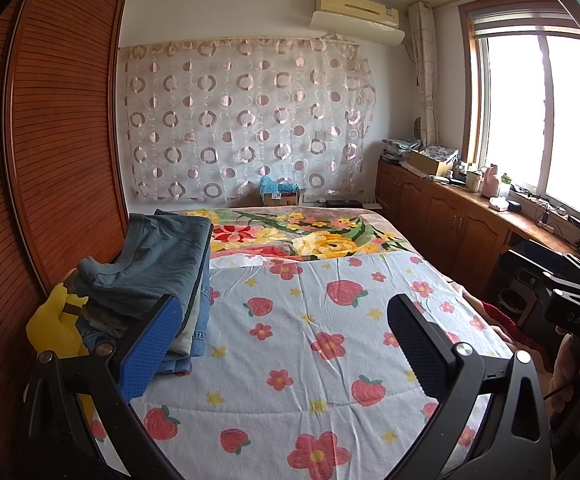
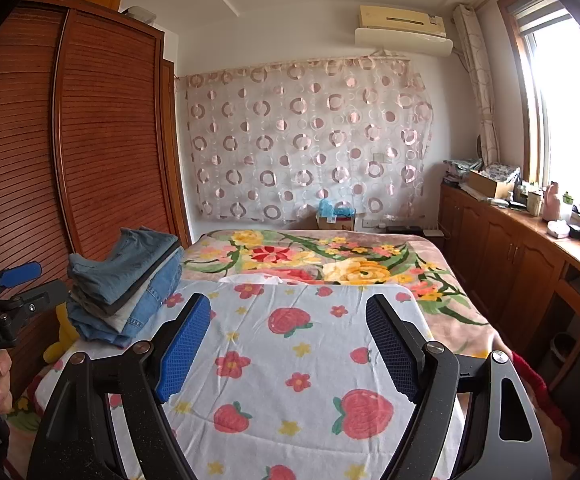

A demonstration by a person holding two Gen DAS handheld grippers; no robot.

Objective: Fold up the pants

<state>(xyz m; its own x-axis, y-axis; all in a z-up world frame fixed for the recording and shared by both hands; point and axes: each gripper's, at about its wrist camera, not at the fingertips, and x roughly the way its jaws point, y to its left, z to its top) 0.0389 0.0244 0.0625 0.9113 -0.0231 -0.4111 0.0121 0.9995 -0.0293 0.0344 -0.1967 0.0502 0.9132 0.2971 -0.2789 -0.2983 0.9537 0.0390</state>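
A stack of folded pants (image 1: 158, 264), blue denim and grey, lies at the left edge of the bed; it also shows in the right wrist view (image 2: 126, 280). My left gripper (image 1: 286, 320) is open and empty, held above the strawberry-print sheet (image 1: 314, 344), with its left finger just in front of the stack. My right gripper (image 2: 288, 320) is open and empty above the same sheet (image 2: 298, 360), to the right of the stack. The left gripper's body (image 2: 6, 308) shows at the left edge of the right wrist view.
A yellow plush toy (image 1: 56, 324) lies beside the stack. A floral blanket (image 1: 310, 236) covers the far half of the bed. A wooden wardrobe (image 1: 62, 140) stands left; low cabinets (image 1: 450, 220) with clutter run under the window on the right.
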